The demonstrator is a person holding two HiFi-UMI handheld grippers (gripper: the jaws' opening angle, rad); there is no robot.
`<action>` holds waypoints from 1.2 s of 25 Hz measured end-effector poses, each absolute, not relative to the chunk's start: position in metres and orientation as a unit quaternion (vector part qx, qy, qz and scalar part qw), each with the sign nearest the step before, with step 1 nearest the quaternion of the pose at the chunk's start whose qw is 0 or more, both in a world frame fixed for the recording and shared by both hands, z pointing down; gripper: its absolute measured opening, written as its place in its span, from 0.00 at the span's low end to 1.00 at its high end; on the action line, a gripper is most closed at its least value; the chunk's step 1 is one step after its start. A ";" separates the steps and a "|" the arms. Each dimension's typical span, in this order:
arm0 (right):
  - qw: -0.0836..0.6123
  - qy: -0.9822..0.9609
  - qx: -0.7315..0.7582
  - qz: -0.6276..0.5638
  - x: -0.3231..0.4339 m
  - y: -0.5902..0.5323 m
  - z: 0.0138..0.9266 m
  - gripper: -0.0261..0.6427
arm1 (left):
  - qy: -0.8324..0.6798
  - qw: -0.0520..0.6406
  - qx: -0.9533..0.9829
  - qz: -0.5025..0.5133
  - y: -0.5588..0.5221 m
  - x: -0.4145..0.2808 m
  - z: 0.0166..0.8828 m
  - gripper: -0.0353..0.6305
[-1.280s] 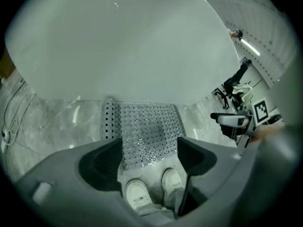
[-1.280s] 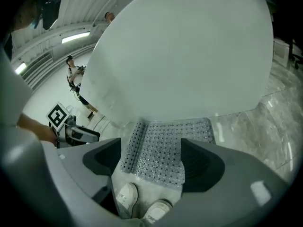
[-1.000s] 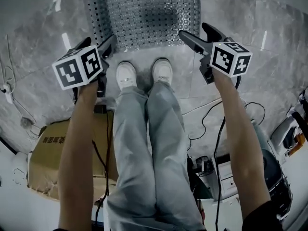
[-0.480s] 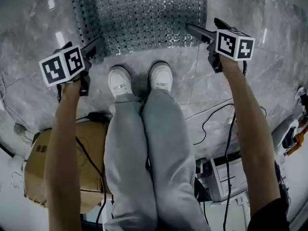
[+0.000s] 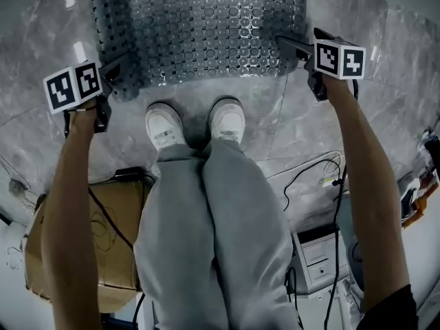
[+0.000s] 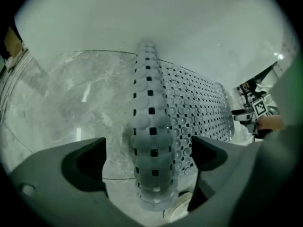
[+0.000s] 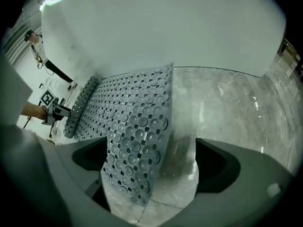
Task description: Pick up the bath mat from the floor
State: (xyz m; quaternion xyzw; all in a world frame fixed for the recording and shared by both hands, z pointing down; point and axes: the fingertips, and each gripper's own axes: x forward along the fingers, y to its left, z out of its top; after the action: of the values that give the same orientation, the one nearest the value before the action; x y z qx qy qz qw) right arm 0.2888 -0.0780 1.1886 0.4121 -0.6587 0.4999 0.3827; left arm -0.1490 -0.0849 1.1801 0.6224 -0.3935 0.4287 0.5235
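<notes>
Bath mat [image 5: 199,26] lying on the marble floor [image 5: 385,67], just ahead of the person's shoes [image 5: 165,126]. Left gripper [image 5: 113,69] straddles the mat's curled left edge, right gripper [image 5: 290,45] its right edge. Both pairs of jaws have just been opening and stand wide apart, with the pads clear of the mat.

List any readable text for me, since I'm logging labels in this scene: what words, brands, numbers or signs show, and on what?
No text can be read in these views.
Black-and-white marker cubes: square code patterns only, no words.
Brown cardboard box: no legible print.
Small pale tag on a black floor cable: too small to read.
Grey studded rubber bath mat: no print.
</notes>
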 end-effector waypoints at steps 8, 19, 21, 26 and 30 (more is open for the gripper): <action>0.410 -0.661 0.407 0.480 0.290 -0.088 1.202 0.82 | -0.415 0.562 0.616 0.364 -0.089 -0.135 1.193 0.91; 0.489 -0.605 0.387 0.494 0.263 -0.084 1.214 0.17 | -0.378 0.558 0.565 0.476 -0.073 -0.127 1.216 0.81; 0.495 -0.599 0.379 0.502 0.263 -0.086 1.210 0.08 | -0.361 0.557 0.537 0.521 -0.069 -0.131 1.210 0.57; 0.500 -0.591 0.387 0.501 0.258 -0.085 1.193 0.07 | -0.344 0.547 0.556 0.523 -0.070 -0.121 1.179 0.32; 0.493 -0.602 0.377 0.502 0.240 -0.083 1.174 0.07 | -0.337 0.560 0.574 0.493 -0.070 -0.119 1.154 0.26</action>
State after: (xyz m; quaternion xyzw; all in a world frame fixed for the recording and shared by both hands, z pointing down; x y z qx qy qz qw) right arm 0.2405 -0.0830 1.1735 0.3774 -0.6020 0.5017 0.4935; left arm -0.1193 -0.0700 1.1540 0.5742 -0.3371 0.4929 0.5601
